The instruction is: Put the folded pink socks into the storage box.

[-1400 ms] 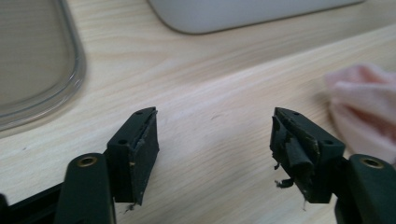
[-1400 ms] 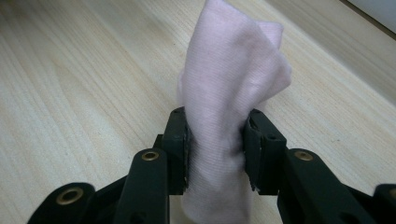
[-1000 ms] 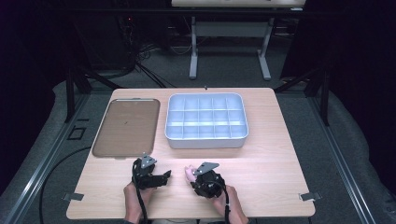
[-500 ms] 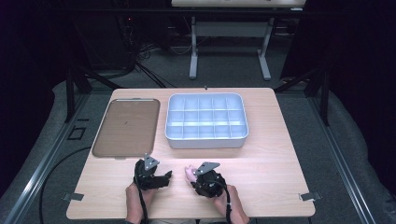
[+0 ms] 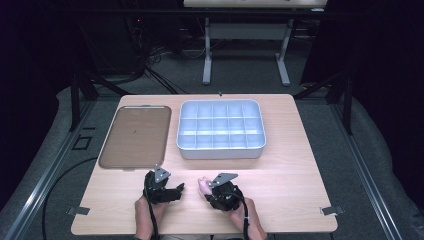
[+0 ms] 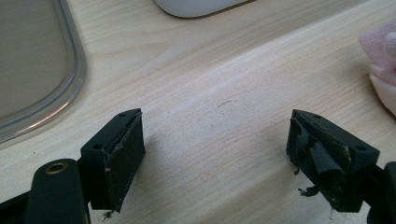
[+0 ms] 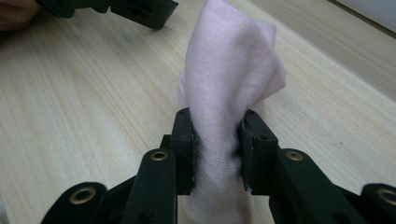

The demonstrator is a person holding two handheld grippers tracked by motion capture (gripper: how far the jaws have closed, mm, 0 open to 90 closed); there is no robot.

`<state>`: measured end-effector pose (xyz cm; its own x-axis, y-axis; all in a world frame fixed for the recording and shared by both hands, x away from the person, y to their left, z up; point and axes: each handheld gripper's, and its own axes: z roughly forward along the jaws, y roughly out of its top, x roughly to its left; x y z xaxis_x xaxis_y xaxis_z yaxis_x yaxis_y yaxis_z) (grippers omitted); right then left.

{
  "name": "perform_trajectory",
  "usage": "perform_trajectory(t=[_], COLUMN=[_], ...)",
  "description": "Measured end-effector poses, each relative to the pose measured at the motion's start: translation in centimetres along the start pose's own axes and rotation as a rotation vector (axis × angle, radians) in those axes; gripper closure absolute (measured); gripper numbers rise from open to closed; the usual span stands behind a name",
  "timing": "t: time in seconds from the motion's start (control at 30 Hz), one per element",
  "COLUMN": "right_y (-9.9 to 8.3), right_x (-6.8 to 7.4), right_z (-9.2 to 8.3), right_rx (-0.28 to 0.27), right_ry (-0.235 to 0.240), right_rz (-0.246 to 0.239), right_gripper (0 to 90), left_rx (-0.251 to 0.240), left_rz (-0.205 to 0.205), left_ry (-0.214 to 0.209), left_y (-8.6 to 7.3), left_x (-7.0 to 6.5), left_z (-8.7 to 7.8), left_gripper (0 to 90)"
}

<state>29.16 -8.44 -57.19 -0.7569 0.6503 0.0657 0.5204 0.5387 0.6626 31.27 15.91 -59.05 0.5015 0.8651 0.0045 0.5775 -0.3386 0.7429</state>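
Observation:
A pale pink cloth (image 7: 229, 70) stands bunched between the jaws of my right gripper (image 7: 217, 144), which is shut on it just above the wooden table. From above, the pink cloth (image 5: 203, 184) pokes out at the left of the right gripper (image 5: 212, 189) near the table's front edge. My left gripper (image 5: 175, 190) rests beside it to the left, open. In the left gripper view its jaws stand wide apart over bare wood (image 6: 219, 140), with the pink cloth (image 6: 380, 60) at the right edge.
A brown flat tray (image 5: 135, 136) lies at the back left. A white divided bin (image 5: 220, 149) with several compartments sits at the back centre. The wooden table (image 5: 295, 170) has open room to the right.

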Motion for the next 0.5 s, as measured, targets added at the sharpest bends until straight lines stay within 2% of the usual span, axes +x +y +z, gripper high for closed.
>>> perform_trajectory(t=[0.37, 0.5], right_y=[-0.04, 0.05], right_x=[-0.35, -0.42], right_z=[-0.37, -0.73], right_rx=[-0.001, -0.023], right_ry=[0.027, 0.028], right_rz=[0.020, 0.029], right_gripper=[70.1, 70.1], left_rx=[0.001, 0.000], left_rz=[0.000, 0.000], left_ry=[-0.001, 0.000], left_y=[0.01, 0.00], left_x=[0.01, 0.01], left_z=[-0.01, 0.00], left_gripper=[18.9, 18.9])
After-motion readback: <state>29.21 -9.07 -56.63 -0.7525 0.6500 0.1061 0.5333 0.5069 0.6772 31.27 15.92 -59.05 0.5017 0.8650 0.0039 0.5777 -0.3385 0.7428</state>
